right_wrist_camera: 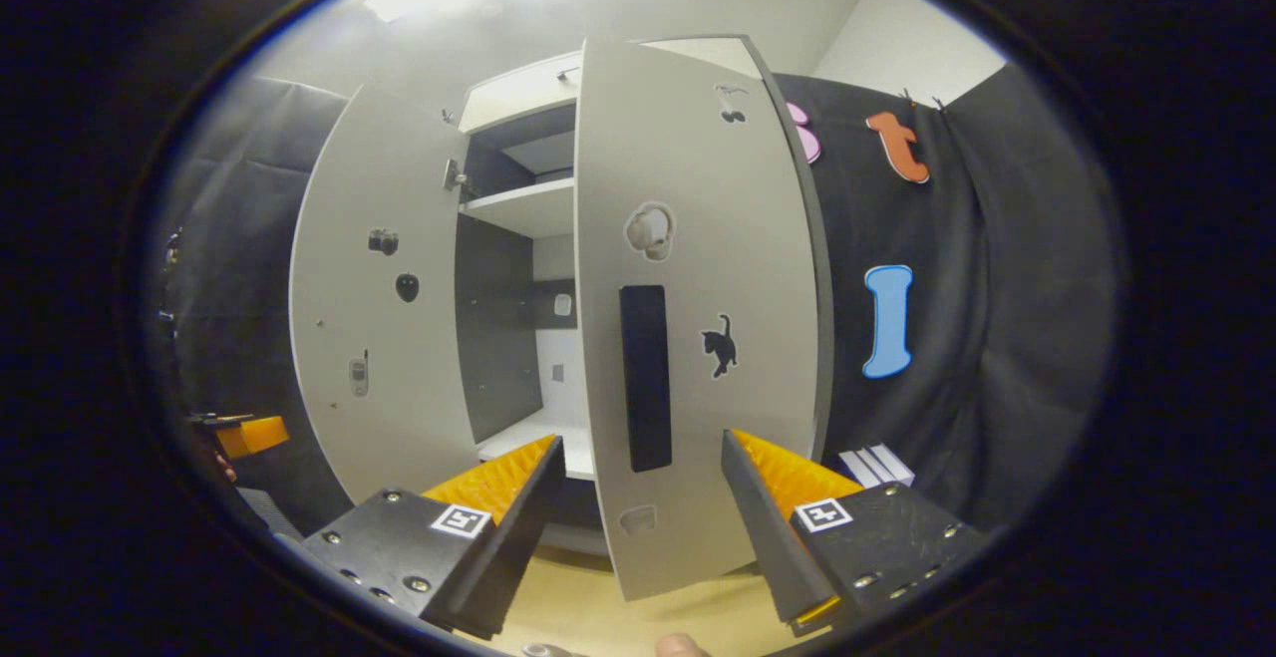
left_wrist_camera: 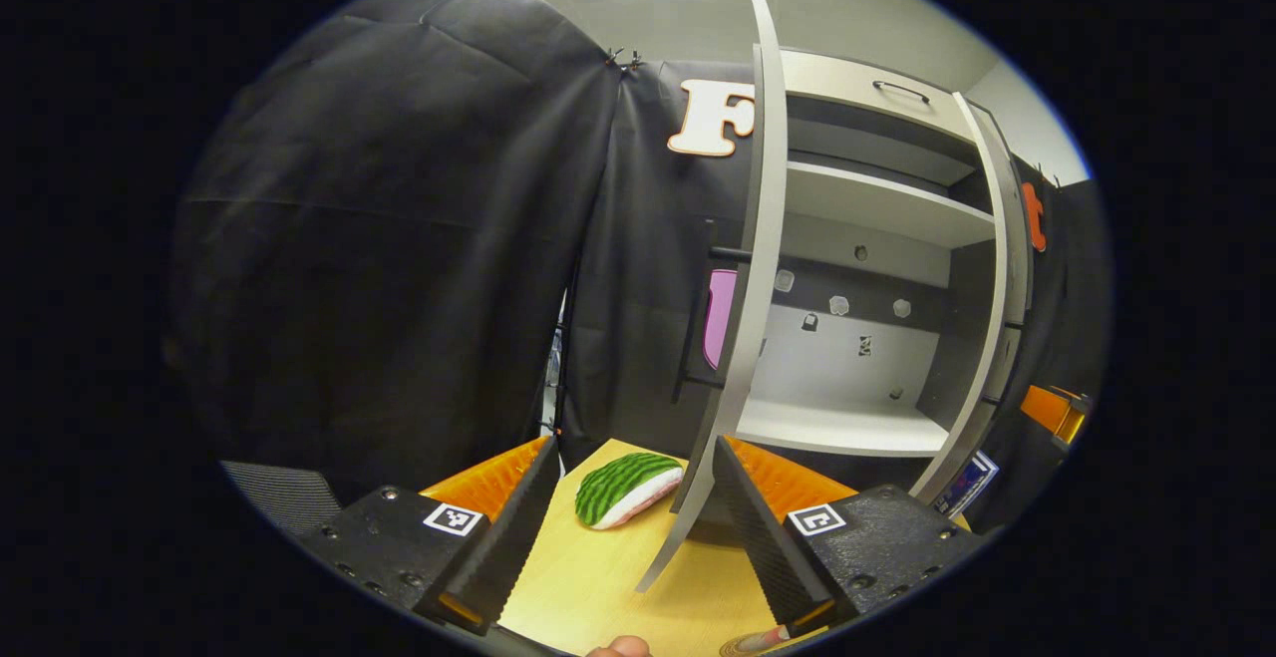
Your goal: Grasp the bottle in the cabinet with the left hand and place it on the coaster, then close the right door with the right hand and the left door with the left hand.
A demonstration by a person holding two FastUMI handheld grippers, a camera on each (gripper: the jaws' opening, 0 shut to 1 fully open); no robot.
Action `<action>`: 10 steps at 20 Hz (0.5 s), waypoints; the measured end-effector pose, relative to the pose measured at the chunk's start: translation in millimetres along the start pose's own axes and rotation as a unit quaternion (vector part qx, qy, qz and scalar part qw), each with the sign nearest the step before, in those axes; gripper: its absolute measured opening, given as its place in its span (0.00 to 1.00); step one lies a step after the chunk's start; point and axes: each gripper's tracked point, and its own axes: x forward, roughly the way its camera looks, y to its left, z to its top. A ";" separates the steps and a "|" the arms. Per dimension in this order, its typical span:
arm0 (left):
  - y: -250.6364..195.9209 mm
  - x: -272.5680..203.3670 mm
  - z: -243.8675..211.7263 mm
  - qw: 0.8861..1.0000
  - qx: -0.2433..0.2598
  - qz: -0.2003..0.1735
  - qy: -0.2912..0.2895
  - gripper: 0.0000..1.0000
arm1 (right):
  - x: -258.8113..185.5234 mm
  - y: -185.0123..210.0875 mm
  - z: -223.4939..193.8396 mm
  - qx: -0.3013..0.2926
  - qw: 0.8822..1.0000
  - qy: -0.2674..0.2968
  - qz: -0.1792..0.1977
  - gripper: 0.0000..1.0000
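In the left gripper view, the tall pale grey cabinet (left_wrist_camera: 877, 268) stands right of centre. The left gripper (left_wrist_camera: 628, 527) has fingers spread wide, its edge-on left door (left_wrist_camera: 743, 338) between them; contact is unclear. In the right gripper view, the right gripper (right_wrist_camera: 643, 527) gapes around the right door (right_wrist_camera: 698, 338) at centre. A coaster sliver (left_wrist_camera: 753, 643) is cut off at bottom.

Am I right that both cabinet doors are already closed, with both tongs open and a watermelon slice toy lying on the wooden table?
Not quite: the left door and right door are both open, as both views show. The rest stands.
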 end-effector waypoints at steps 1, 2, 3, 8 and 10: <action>0.1 0.6 -0.8 1.000 -0.001 0.000 0.002 0.96 | -0.9 0.2 0.6 -0.001 1.000 0.000 0.000 0.95; 0.7 0.9 -0.6 1.000 -0.002 0.000 0.002 0.96 | -2.4 0.3 0.7 -0.002 1.000 0.000 -0.001 0.95; 2.3 1.1 -1.5 1.000 -0.002 -0.001 0.003 0.93 | -3.3 0.5 1.2 -0.003 1.000 -0.001 -0.002 0.95; 8.0 4.8 -2.5 1.000 -0.004 -0.004 0.005 0.95 | -4.1 1.6 -0.1 0.000 1.000 -0.001 -0.009 0.95; 11.4 8.6 -4.0 1.000 -0.003 -0.005 0.007 0.96 | -5.0 3.1 -0.4 0.002 1.000 0.000 -0.011 0.95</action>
